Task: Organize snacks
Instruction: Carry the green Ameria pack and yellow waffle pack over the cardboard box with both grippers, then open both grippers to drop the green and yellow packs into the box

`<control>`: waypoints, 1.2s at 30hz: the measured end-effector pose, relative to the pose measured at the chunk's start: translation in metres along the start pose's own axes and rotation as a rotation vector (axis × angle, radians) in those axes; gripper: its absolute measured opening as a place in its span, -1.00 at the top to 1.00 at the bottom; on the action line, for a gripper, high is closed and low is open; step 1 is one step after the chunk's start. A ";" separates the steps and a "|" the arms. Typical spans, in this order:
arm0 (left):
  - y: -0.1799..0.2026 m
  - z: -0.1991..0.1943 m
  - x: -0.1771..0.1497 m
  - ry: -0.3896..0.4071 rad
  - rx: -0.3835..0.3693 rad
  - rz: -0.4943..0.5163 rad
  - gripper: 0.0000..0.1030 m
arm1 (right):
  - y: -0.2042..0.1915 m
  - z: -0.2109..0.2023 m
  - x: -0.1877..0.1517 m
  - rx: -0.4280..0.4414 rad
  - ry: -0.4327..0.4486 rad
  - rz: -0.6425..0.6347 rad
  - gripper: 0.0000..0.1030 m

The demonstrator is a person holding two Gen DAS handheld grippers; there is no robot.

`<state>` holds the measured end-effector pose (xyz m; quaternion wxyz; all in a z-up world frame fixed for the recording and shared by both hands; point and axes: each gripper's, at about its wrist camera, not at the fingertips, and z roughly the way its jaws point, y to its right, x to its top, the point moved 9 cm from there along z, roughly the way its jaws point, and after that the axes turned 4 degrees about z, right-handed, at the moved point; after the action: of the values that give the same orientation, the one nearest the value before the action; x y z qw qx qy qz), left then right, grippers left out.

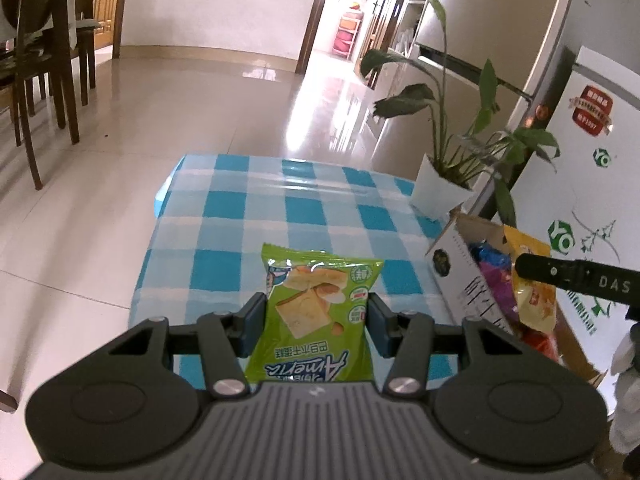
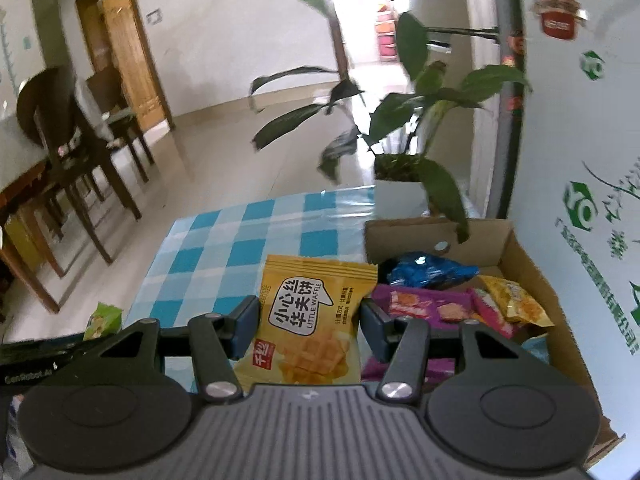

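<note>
My left gripper (image 1: pixel 316 320) is shut on a green snack packet (image 1: pixel 316 312) and holds it above the blue checked tablecloth (image 1: pixel 256 208). My right gripper (image 2: pixel 308 326) is shut on a yellow Little Waffle packet (image 2: pixel 312 320), at the left edge of an open cardboard box (image 2: pixel 516 248). The box holds a blue packet (image 2: pixel 432 272), a purple packet (image 2: pixel 424 306) and a yellow-orange packet (image 2: pixel 516 300). In the left wrist view the box (image 1: pixel 464 276) stands at the right with the right gripper's finger (image 1: pixel 576 278) and the yellow packet (image 1: pixel 532 292) over it. The green packet (image 2: pixel 102 320) shows at the left in the right wrist view.
A potted plant in a white pot (image 1: pixel 440 190) stands at the table's far right corner, right behind the box. A white appliance with stickers (image 1: pixel 592 160) stands to the right. Wooden chairs (image 1: pixel 44 60) and a tiled floor (image 1: pixel 180 112) lie beyond the table.
</note>
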<state>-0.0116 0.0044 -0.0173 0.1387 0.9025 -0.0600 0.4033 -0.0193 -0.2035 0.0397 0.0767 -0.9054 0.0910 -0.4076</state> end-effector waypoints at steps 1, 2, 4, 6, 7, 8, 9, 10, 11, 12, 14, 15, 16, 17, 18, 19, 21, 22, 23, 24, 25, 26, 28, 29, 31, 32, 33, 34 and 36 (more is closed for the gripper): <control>0.006 -0.001 0.002 0.005 -0.006 0.001 -0.01 | 0.005 -0.003 0.003 -0.001 0.009 0.017 -0.17; 0.011 -0.001 0.003 0.007 -0.013 0.005 -0.01 | 0.010 -0.005 0.005 -0.002 0.019 0.028 -0.17; 0.025 -0.002 0.006 0.010 -0.030 0.012 -0.01 | 0.021 -0.011 0.011 -0.007 0.045 0.055 -0.17; 0.038 -0.002 0.008 0.014 -0.049 0.020 -0.01 | 0.034 -0.017 0.016 -0.014 0.063 0.081 -0.17; 0.045 -0.002 0.009 0.017 -0.058 0.024 -0.01 | 0.041 -0.019 0.018 -0.021 0.071 0.094 -0.17; 0.054 -0.001 0.011 0.020 -0.072 0.030 -0.01 | 0.048 -0.021 0.020 -0.032 0.078 0.105 -0.17; 0.061 0.000 0.012 0.021 -0.084 0.034 -0.01 | 0.056 -0.024 0.022 -0.042 0.086 0.115 -0.17; 0.068 0.002 0.013 0.020 -0.097 0.035 -0.01 | 0.062 -0.027 0.024 -0.054 0.096 0.125 -0.17; 0.075 0.004 0.013 0.019 -0.110 0.035 -0.01 | 0.068 -0.029 0.026 -0.065 0.103 0.134 -0.17; 0.083 0.007 0.014 0.018 -0.125 0.032 -0.01 | 0.075 -0.031 0.027 -0.078 0.109 0.146 -0.17; 0.097 0.012 0.015 0.015 -0.150 0.027 -0.01 | 0.086 -0.033 0.028 -0.102 0.112 0.169 -0.17; 0.105 0.015 0.015 0.010 -0.165 0.024 -0.01 | 0.090 -0.035 0.028 -0.109 0.115 0.177 -0.17; 0.112 0.017 0.015 0.005 -0.178 0.025 -0.01 | 0.093 -0.036 0.029 -0.115 0.117 0.185 -0.17; 0.120 0.020 0.015 0.002 -0.192 0.032 -0.01 | 0.096 -0.037 0.029 -0.119 0.119 0.189 -0.17; 0.128 0.022 0.015 0.000 -0.204 0.039 -0.01 | 0.098 -0.039 0.029 -0.125 0.121 0.190 -0.17; 0.135 0.022 0.014 -0.002 -0.217 0.047 -0.01 | 0.101 -0.040 0.030 -0.131 0.123 0.191 -0.17; 0.151 0.026 0.011 -0.013 -0.248 0.056 -0.01 | 0.109 -0.042 0.030 -0.140 0.128 0.200 -0.17; 0.159 0.028 0.010 -0.021 -0.264 0.058 -0.01 | 0.112 -0.043 0.031 -0.144 0.132 0.208 -0.17; 0.166 0.029 0.008 -0.026 -0.278 0.061 -0.01 | 0.113 -0.045 0.031 -0.146 0.136 0.214 -0.17; 0.174 0.030 0.006 -0.030 -0.293 0.066 -0.01 | 0.115 -0.046 0.032 -0.149 0.140 0.223 -0.17; 0.182 0.031 0.004 -0.033 -0.307 0.075 -0.01 | 0.118 -0.047 0.032 -0.155 0.142 0.232 -0.17; 0.190 0.032 0.003 -0.036 -0.319 0.084 -0.01 | 0.120 -0.048 0.031 -0.160 0.144 0.236 -0.17; 0.201 0.035 -0.001 -0.047 -0.338 0.097 -0.02 | 0.123 -0.049 0.032 -0.169 0.145 0.238 -0.17; 0.208 0.037 -0.004 -0.054 -0.349 0.106 -0.02 | 0.124 -0.048 0.031 -0.172 0.142 0.240 -0.17; 0.218 0.041 -0.008 -0.064 -0.360 0.126 -0.03 | 0.125 -0.049 0.028 -0.174 0.135 0.249 -0.18; 0.223 0.043 -0.011 -0.069 -0.363 0.135 -0.13 | 0.126 -0.049 0.028 -0.173 0.134 0.253 -0.20; 0.226 0.043 -0.012 -0.073 -0.364 0.141 -0.29 | 0.126 -0.050 0.027 -0.169 0.134 0.257 -0.22; 0.229 0.042 -0.012 -0.066 -0.361 0.152 -0.34 | 0.126 -0.050 0.028 -0.164 0.136 0.260 -0.37; 0.234 0.037 -0.010 -0.048 -0.359 0.187 -0.54 | 0.126 -0.051 0.029 -0.165 0.145 0.264 -0.58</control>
<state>-0.0436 -0.2301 -0.0014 0.2578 0.8632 -0.2179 0.3755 -0.0519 -0.3354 0.0671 0.0483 -0.8570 0.2473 -0.4495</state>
